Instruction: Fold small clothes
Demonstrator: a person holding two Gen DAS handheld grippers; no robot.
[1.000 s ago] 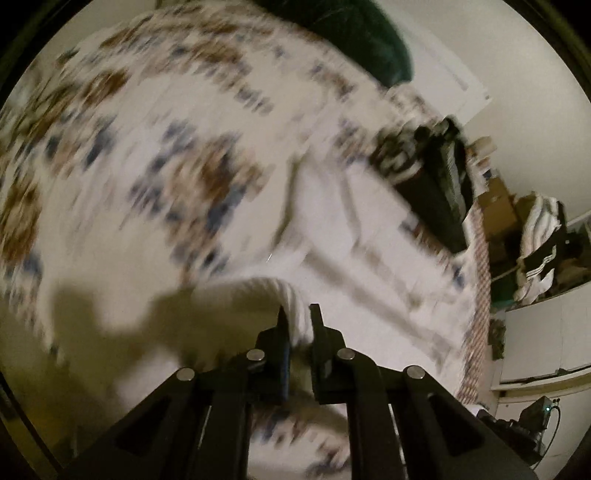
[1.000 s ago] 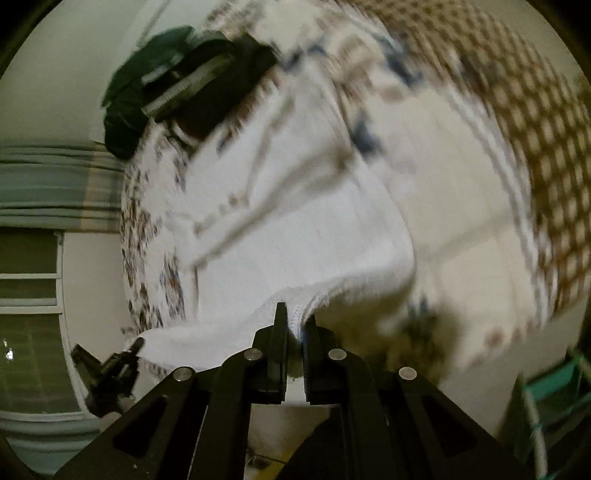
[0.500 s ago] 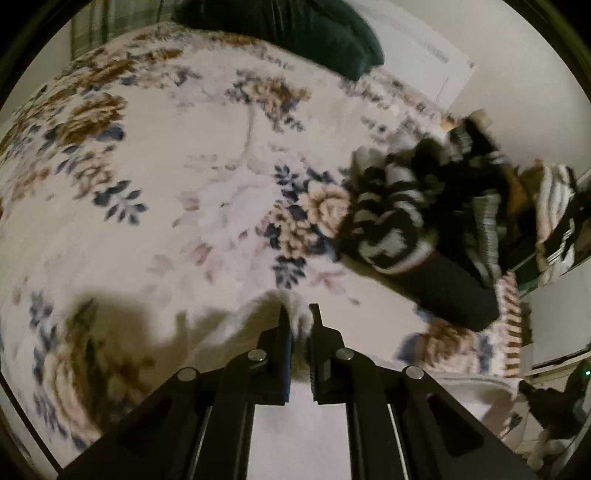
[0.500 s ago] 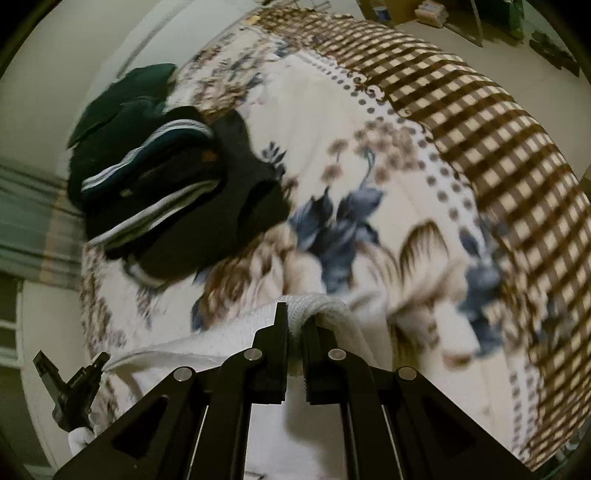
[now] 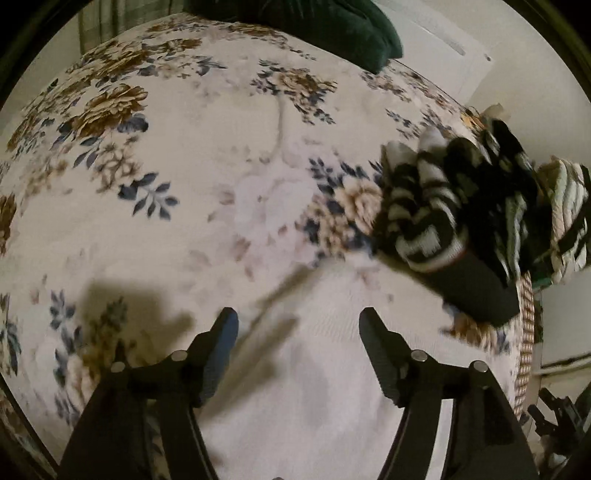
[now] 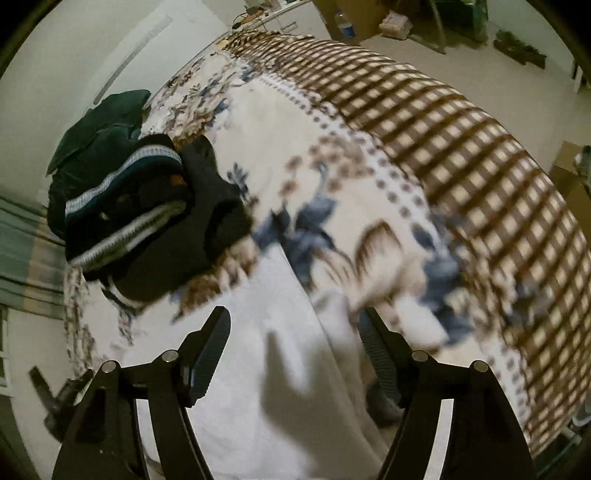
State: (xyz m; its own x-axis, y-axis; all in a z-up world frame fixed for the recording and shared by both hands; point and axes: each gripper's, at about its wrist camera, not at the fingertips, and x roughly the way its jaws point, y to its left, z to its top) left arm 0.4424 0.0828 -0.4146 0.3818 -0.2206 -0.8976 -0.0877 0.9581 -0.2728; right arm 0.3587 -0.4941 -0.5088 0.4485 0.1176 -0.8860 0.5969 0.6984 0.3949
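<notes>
A white knitted garment [image 5: 325, 376] lies flat on the floral bedspread [image 5: 177, 192], just below both grippers. My left gripper [image 5: 298, 325] is open and empty, its jaws spread wide over the garment's upper edge. In the right wrist view the same white garment [image 6: 258, 387] lies under my right gripper [image 6: 295, 325], which is also open and empty. The garment's lower part is hidden behind the gripper frames.
A pile of black and striped clothes [image 5: 461, 218] sits on the bed at the right; it also shows in the right wrist view [image 6: 147, 218]. A dark green pillow [image 5: 332, 29] lies at the bed's far edge. The checked bed border [image 6: 461, 155] drops to the floor.
Both grippers were shut on the white garment and carrying it across the bed. Now both have opened and let it go, and it lies on the bedspread.
</notes>
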